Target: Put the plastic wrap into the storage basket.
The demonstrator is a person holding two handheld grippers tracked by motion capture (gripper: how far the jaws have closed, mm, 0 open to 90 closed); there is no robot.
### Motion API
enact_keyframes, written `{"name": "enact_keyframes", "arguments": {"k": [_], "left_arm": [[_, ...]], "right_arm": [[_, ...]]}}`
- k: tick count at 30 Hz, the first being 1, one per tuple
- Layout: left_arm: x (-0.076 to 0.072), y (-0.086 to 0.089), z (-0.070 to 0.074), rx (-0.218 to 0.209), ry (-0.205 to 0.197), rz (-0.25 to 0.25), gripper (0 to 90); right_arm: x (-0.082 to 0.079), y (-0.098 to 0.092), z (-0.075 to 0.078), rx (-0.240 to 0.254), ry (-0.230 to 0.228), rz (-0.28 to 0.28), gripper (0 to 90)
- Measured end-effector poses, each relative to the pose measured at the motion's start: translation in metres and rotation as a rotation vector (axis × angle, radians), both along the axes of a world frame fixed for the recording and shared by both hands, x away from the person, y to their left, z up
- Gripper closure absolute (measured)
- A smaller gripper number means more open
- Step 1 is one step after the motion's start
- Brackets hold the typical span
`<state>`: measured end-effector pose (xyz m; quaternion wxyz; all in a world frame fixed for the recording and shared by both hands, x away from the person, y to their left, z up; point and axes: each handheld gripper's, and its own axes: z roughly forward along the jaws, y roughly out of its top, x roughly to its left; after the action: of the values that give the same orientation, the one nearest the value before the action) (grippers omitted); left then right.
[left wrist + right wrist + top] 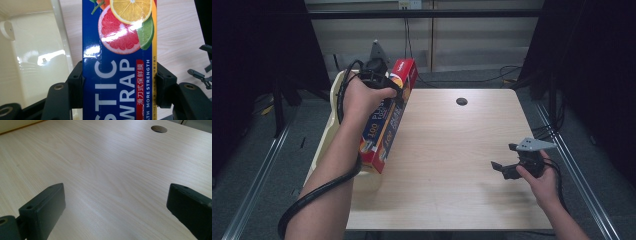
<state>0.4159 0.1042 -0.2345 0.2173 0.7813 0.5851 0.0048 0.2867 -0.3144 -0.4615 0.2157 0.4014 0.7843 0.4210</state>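
Long box of plastic wrap (388, 117), glossy blue face with white lettering and a picture of cut grapefruit, orange and lime, red on the side and end. Held tilted over the left edge of the table (452, 170), right above a cream plastic bin (328, 131) sitting beside it. Clamped across its width by the left gripper (119, 83), jaws pressed on both long edges. Right gripper (504, 161) low over the right side of the table, jaws wide apart, nothing between them. Pale wood-grain top with a round cable hole (461, 101) near the far edge. Grey floor, dark curtains either side, loose cables behind.
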Motion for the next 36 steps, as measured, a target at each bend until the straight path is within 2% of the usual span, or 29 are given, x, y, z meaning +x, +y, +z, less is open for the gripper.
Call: {"name": "enact_keyframes", "arguments": {"k": [11, 17, 36], "left_arm": [[-0.001, 0.022, 0.003, 0.014, -0.005, 0.039, 40.8], [-0.001, 0.031, 0.003, 0.029, -0.002, 0.060, 40.8], [-0.005, 0.055, 0.004, 0.035, 0.004, 0.116, 40.8]], "right_arm": [[0.000, 0.001, -0.001, -0.003, 0.007, 0.004, 2.1], [0.000, 0.002, -0.001, -0.009, 0.005, 0.002, 2.1], [0.001, 0.003, -0.002, -0.013, 0.002, 0.002, 2.1]]}}
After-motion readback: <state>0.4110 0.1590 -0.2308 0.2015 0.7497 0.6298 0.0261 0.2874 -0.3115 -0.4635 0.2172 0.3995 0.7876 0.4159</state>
